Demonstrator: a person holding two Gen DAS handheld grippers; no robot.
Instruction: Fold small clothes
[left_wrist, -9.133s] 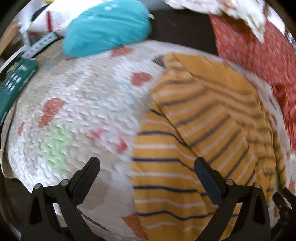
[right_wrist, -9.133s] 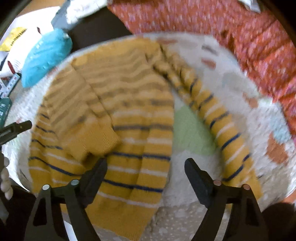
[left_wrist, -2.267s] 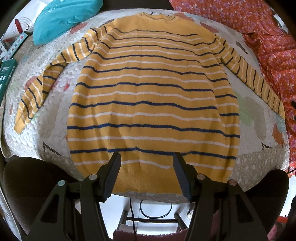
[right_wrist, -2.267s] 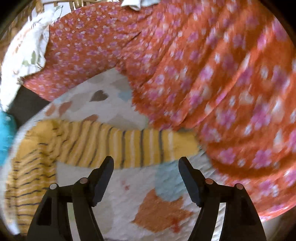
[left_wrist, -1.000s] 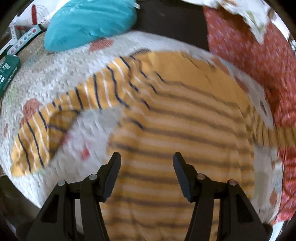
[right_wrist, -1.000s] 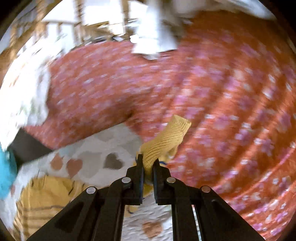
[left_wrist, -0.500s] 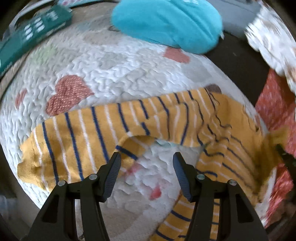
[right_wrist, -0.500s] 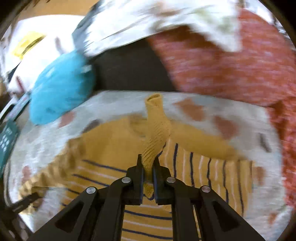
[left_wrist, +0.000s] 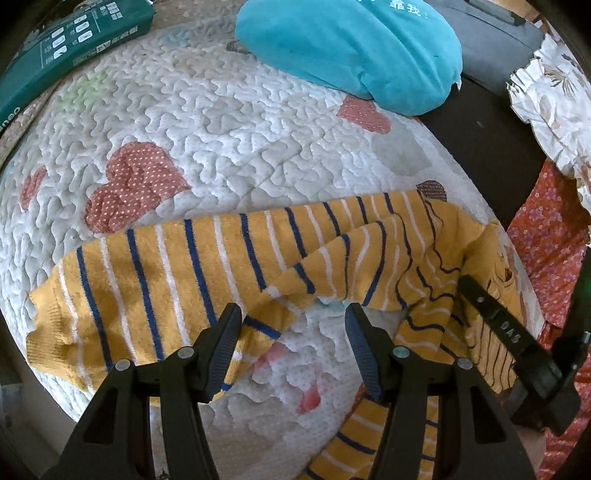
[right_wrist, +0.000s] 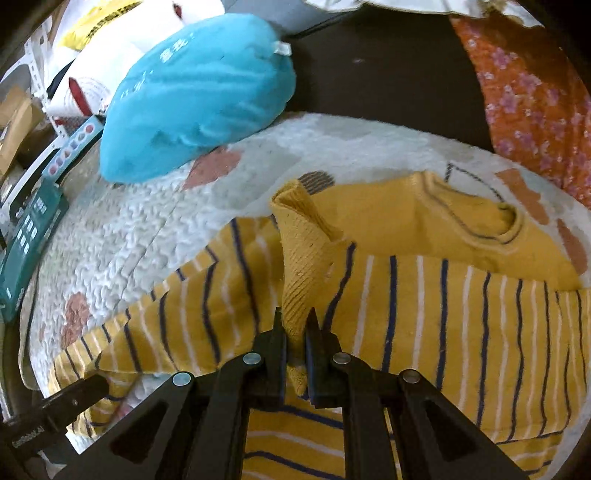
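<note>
Soft ribbed-knit sweater, bumpy quilted cotton bedspread, smooth plush pillow

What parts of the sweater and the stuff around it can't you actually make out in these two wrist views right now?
- Sweater hem and lower body: cut off by the bottom edge of both views and hidden behind the gripper bodies.
- Cuff end pinched in the right gripper: hidden between its shut fingers.
- Green box: cut off at the left wrist view's edge, print too small.
- Teal pillow lettering: too blurred in the right wrist view.
</note>
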